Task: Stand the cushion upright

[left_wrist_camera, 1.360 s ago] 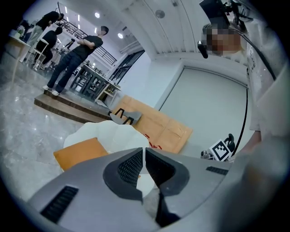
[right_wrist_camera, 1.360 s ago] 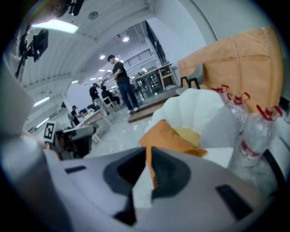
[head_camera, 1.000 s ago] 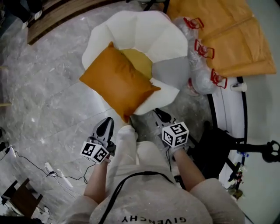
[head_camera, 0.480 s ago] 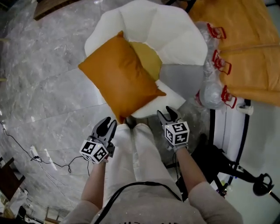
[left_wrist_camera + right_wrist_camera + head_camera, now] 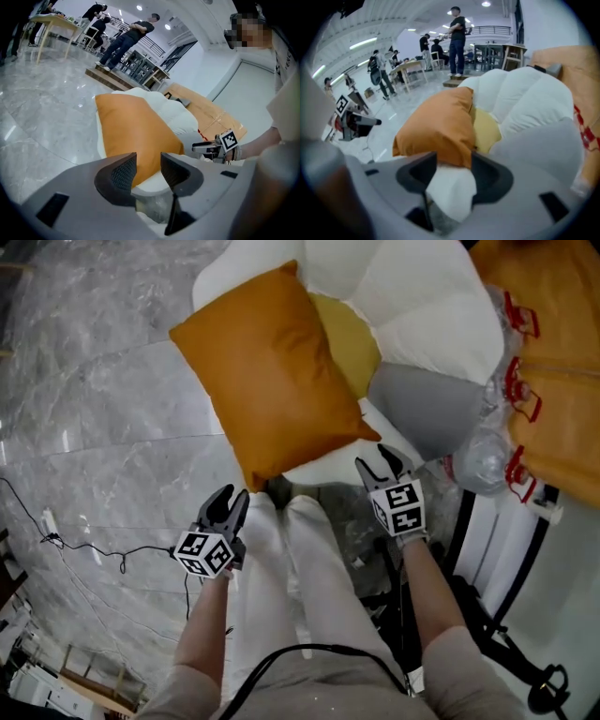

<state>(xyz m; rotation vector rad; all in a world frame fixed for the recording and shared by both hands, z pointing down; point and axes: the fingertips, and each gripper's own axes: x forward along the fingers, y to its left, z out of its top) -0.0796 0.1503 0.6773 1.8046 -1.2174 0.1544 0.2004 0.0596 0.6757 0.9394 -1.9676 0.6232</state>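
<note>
The orange cushion (image 5: 272, 381) lies slanted on the white petal-shaped chair (image 5: 422, 315). It leans across the chair's left front edge, and its near corner hangs past the front rim. Its far edge rests against the chair's left side, and its right side covers part of the yellow seat pad (image 5: 349, 338).

The left gripper (image 5: 232, 495) sits just below the overhanging corner, off the chair's front edge. Its jaws have just been opening and now stand moderately apart. In the left gripper view the cushion (image 5: 136, 136) shows beyond the gap and nothing lies between the pads (image 5: 124, 171).

The right gripper (image 5: 380, 458) is at the chair's front right edge, just beneath the cushion's right-hand corner. Its jaws have also just been opening and now stand wide. The right gripper view shows that corner (image 5: 457, 157) above and beyond the fingers (image 5: 419, 176). Only the chair's white front edge is seen through the gap, and the pads press on nothing.

The person's white-trousered legs (image 5: 309, 568) stand between the two grippers. A grey patch of the seat (image 5: 422, 409) lies right of the yellow pad. Clear bags with red handles (image 5: 487, 451) and large tan sacks (image 5: 562, 381) stand beside the chair's right side. Around them is grey marble floor (image 5: 94, 427), where a thin cable (image 5: 94, 549) trails at the left.
</note>
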